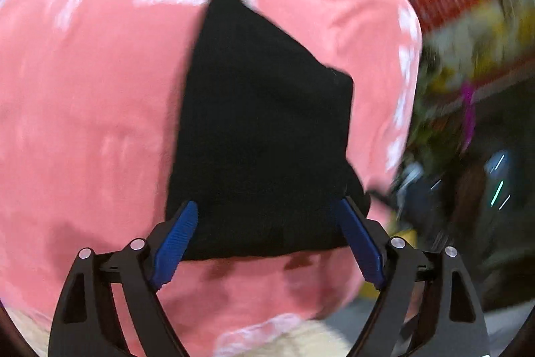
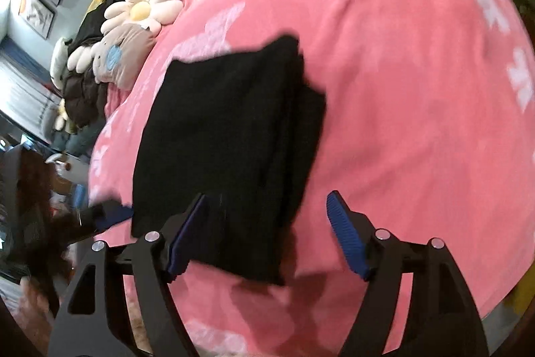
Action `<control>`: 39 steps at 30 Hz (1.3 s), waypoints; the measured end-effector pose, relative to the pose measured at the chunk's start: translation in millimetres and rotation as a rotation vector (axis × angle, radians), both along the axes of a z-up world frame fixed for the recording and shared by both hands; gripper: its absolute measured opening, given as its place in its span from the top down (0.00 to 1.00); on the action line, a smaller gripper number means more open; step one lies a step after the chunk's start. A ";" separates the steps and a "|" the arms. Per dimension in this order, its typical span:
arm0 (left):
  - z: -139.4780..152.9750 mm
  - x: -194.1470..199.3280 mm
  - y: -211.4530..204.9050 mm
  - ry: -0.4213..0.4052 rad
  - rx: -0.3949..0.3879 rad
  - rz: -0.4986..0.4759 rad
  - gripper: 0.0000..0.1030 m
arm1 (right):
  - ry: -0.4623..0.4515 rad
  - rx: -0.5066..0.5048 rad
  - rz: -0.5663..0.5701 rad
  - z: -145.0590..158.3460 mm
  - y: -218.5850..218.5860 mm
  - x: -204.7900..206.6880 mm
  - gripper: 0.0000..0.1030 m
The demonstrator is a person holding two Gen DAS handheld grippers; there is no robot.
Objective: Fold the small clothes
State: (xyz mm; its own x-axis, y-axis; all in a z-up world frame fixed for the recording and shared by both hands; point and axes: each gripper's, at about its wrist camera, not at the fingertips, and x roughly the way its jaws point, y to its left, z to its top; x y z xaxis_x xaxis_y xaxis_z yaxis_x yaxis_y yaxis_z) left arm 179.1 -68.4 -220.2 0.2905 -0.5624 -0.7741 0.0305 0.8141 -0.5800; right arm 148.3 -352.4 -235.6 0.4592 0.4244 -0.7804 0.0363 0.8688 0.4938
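A black folded garment (image 1: pixel 260 122) lies flat on a bed covered by a pink blanket (image 1: pixel 83 89) with white patterns. My left gripper (image 1: pixel 267 203) hovers over the garment's near edge, open, with its blue pads wide on either side and not pressing. In the right wrist view the same black garment (image 2: pixel 227 129) shows layered folds along its right side on the pink blanket (image 2: pixel 401 89). My right gripper (image 2: pixel 267 196) is open above the garment's near corner, its left pad over the cloth and its right pad over bare blanket. A blurred blue pad (image 2: pixel 113 213) of the left gripper shows at the garment's left edge.
Flower-shaped cushions (image 2: pixel 147 5) and a dark puffy jacket (image 2: pixel 83 89) lie at the bed's far left end. Framed pictures (image 2: pixel 36 9) hang on the wall beyond. Blurred red and yellow shelving (image 1: pixel 468 5) stands past the bed's right edge. A cream fluffy patch (image 1: pixel 317 337) lies at the near side.
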 end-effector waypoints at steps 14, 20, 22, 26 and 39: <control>-21.3 22.4 5.7 0.008 -0.018 0.072 0.11 | 0.061 0.164 0.005 -41.0 21.7 4.1 0.24; -39.2 29.1 27.1 0.042 -0.034 0.107 0.11 | 0.045 0.213 0.001 -40.7 20.8 9.0 0.24; -49.9 31.1 23.1 0.049 -0.051 0.115 0.11 | 0.043 0.234 -0.005 -41.4 20.1 10.7 0.32; -48.2 32.5 8.7 -0.005 -0.056 0.071 0.11 | 0.059 0.288 -0.003 -43.7 20.4 12.3 0.63; -38.0 19.4 19.6 0.108 -0.259 0.033 0.79 | 0.048 0.189 0.011 12.1 31.5 -2.4 0.80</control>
